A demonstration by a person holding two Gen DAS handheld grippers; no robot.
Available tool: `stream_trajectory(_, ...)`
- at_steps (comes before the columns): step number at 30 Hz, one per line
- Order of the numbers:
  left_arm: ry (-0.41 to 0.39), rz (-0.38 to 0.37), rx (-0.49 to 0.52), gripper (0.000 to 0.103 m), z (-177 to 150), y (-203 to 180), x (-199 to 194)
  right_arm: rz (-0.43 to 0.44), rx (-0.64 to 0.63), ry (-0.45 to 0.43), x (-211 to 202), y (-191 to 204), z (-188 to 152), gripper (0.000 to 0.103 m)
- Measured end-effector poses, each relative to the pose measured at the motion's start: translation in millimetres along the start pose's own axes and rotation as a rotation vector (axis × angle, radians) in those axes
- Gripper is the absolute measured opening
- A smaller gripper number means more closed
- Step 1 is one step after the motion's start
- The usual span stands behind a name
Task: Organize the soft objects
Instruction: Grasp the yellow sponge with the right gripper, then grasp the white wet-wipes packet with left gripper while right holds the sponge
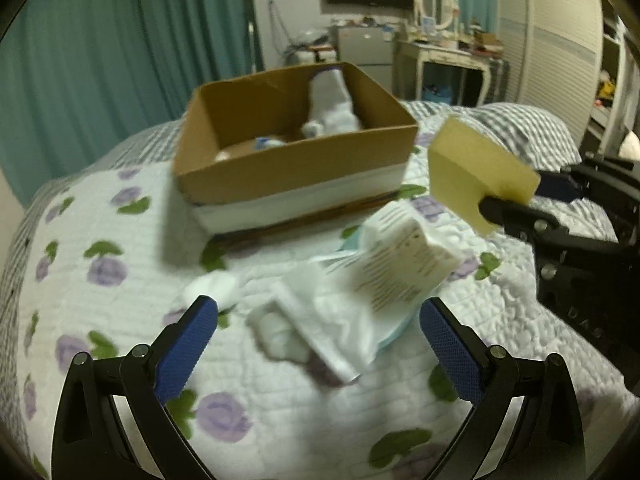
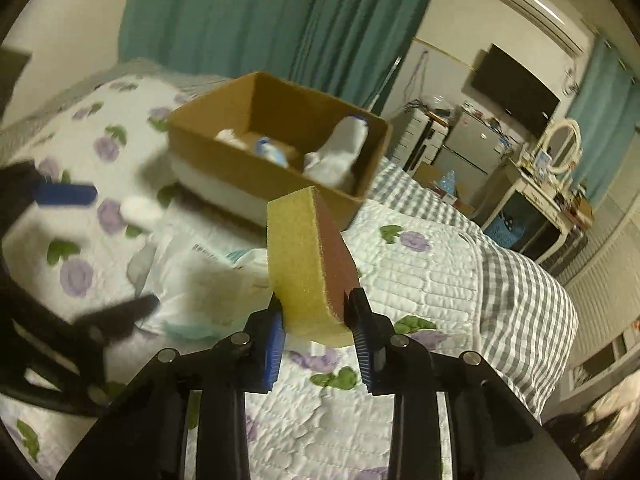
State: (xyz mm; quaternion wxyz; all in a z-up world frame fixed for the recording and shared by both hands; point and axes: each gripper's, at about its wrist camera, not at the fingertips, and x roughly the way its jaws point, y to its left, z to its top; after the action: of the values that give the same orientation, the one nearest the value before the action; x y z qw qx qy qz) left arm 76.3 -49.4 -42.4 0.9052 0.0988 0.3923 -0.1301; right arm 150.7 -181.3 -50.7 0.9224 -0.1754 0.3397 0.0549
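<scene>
A cardboard box [image 1: 280, 172] [image 2: 224, 148] stands on the bed and holds a white sock [image 1: 332, 108] [image 2: 340, 152] and other soft items. My right gripper [image 2: 316, 312] [image 1: 516, 200] is shut on a yellow sponge [image 2: 300, 256] [image 1: 472, 168] with a brown scouring side, held in the air to the right of the box. My left gripper [image 1: 318, 320] is open above a pile of white soft packs and cloths [image 1: 360, 280] [image 2: 200, 272] in front of the box. A small white ball [image 1: 212, 284] [image 2: 140, 208] lies left of the pile.
The bed has a white quilt with purple flowers [image 1: 104, 272] [image 2: 400, 264] and a grey checked cover [image 2: 520, 280] at the right. Teal curtains [image 1: 100, 60], a dresser with mirror [image 1: 440, 52] and a fridge [image 2: 464, 148] stand behind the bed.
</scene>
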Motion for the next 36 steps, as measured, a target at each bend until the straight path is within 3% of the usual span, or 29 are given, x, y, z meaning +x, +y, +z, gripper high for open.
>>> stream_trajectory(4, 0.036, 0.016, 0.023, 0.1, 4.9, -11.1, 33.2, -0.005, 0.045, 0.005, 8.7, -16.7, -1.6, 0.029)
stream_trajectory(9, 0.074, 0.024, 0.066, 0.084, 7.4, -14.8, 70.3, 0.009, 0.084, 0.025, 26.4, -29.9, -9.0, 0.029)
stream_trajectory(12, 0.095, 0.005, 0.075, 0.068, 7.0, -17.4, 85.9, 0.018, 0.089, 0.034, 33.9, -33.0, -13.2, 0.029)
stream_trajectory(17, 0.068, -0.031, 0.091, 0.029, 9.4, -17.6, 74.8, 0.028, 0.101, 0.03, 33.8, -34.8, -14.5, 0.029)
stream_trajectory(23, 0.047, -0.078, 0.039, 0.004, 14.5, -8.4, 41.3, 0.034, 0.118, 0.009, 17.0, -35.7, -10.0, 0.029)
stream_trajectory(36, -0.101, -0.072, 0.022, 0.001, 49.2, 16.5, -46.8, 0.017, 0.117, -0.093, -58.1, -35.2, 25.0, 0.029)
